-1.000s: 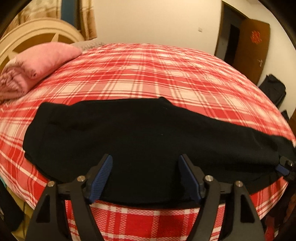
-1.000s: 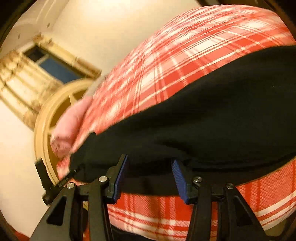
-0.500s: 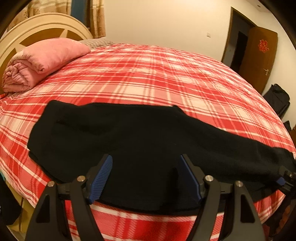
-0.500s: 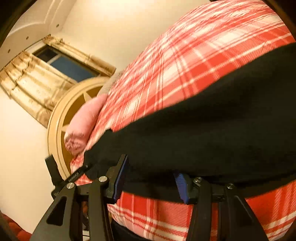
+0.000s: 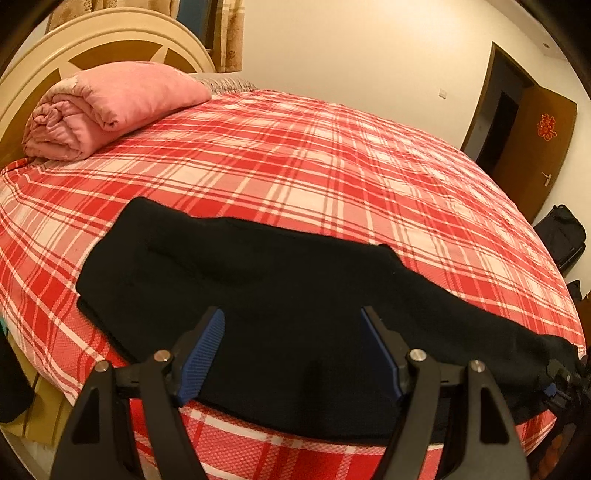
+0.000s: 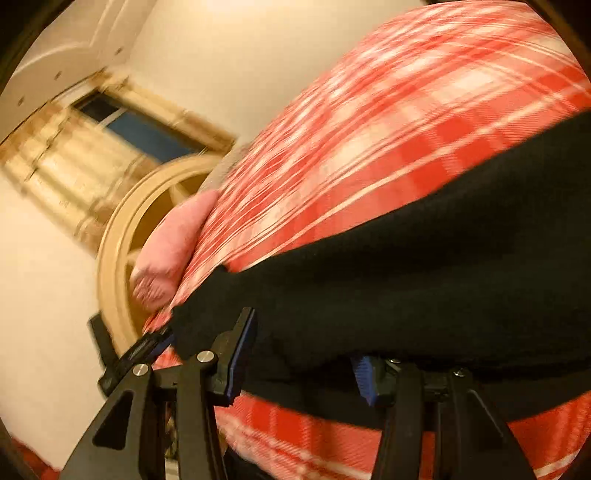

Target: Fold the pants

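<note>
I am looking along my left tool (image 5: pixel 291 350) at a bed (image 5: pixel 332 155) covered with a red and white checked sheet. Black pants (image 5: pixel 280 295) lie across the near edge of the bed, stretched from a broad end at the left to a narrow leg end at the far right. The left tool's two blue-padded fingers (image 5: pixel 201 350) stand spread apart above the dark cloth near its near edge, and nothing is pinched between them. At the right edge of this view my right tool (image 5: pixel 557 384) shows as a small black and blue shape at the leg end of the pants.

In the right wrist view, tilted and blurred, the right tool (image 6: pixel 301 354) sits at the near edge of the pants (image 6: pixel 424 288). Its left finger is clear to see; the black cloth drapes over the right one. I cannot tell whether it pinches the cloth or simply stands open. The left tool (image 6: pixel 136 350) appears at the far end of the pants.

A rolled pink blanket (image 5: pixel 107 107) rests at the head of the bed against a cream headboard (image 5: pixel 110 29). A brown door (image 5: pixel 535 147) stands open at the far right.
</note>
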### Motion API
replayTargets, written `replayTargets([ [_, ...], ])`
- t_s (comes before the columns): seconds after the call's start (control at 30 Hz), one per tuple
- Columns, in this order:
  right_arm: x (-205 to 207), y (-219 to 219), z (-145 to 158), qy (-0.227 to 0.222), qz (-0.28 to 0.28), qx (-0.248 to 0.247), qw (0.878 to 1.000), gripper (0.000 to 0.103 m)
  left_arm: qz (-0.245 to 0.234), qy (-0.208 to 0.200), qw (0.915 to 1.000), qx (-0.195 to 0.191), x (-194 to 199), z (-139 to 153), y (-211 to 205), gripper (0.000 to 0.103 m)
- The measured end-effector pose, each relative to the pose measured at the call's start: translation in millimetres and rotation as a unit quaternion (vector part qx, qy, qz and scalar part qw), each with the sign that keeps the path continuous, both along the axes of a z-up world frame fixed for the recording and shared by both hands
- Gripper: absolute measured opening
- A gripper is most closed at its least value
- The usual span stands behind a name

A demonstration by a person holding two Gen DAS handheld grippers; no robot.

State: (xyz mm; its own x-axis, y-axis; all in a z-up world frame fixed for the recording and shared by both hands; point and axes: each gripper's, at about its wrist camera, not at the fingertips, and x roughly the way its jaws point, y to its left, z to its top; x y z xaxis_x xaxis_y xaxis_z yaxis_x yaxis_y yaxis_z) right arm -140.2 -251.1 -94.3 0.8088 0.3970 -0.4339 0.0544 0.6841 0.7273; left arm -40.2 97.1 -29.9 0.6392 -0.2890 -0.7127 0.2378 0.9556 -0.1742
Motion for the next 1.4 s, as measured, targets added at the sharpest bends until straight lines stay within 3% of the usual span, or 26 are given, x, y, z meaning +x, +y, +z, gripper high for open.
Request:
replayTargets([
  [0.1,-5,3,8,-0.015,0.009,-0.015,1.000,0.050,-0.002,-0.005,1.0000,-0.002,-3,3,2,0.077],
  [0.3,0,12,-21,0.037,0.031,0.000,0.999,0.050,0.001,-0.003,1.0000,0.002,0,-2,4,0.077],
  [0.57,9,23,-23,0.028,0.041,0.000,0.999,0.050,-0.006,0.001,1.0000,0.001,-1,-4,1,0.077],
  [0.6,11,22,-22,0.025,0.032,0.005,0.999,0.048,-0.008,0.000,1.0000,0.001,-2,-3,0,0.077],
  [0.63,12,20,-22,0.026,0.024,0.009,0.999,0.030,-0.010,0.000,0.9999,0.001,-3,-3,-1,0.077],
  [0.7,18,24,-23,0.042,0.037,0.006,0.998,0.006,-0.017,-0.001,0.9998,0.000,-5,-1,-5,0.077],
  [0.9,12,50,-16,0.046,0.088,-0.040,0.994,0.006,-0.075,-0.022,0.9967,0.022,-22,5,-35,0.077],
  [1.07,8,41,-35,0.102,0.098,0.004,0.990,0.006,-0.133,-0.035,0.9893,0.050,-40,1,-71,0.077],
  [1.17,2,38,-16,0.105,0.136,0.005,0.985,0.006,-0.157,-0.029,0.9858,0.051,-45,-3,-82,0.077],
  [1.23,-1,29,8,0.080,0.148,-0.006,0.986,0.006,-0.164,-0.032,0.9845,0.053,-46,-4,-87,0.077],
  [1.3,1,11,35,0.048,0.125,-0.041,0.990,0.008,-0.167,-0.025,0.9843,0.052,-47,-7,-92,0.077],
  [1.37,12,-10,56,0.033,0.067,-0.113,0.991,0.024,-0.171,-0.017,0.9839,0.048,-49,-10,-97,0.077],
  [1.4,18,-19,62,0.026,0.038,-0.150,0.988,0.047,-0.175,-0.016,0.9831,0.050,-51,-11,-99,0.077],
])
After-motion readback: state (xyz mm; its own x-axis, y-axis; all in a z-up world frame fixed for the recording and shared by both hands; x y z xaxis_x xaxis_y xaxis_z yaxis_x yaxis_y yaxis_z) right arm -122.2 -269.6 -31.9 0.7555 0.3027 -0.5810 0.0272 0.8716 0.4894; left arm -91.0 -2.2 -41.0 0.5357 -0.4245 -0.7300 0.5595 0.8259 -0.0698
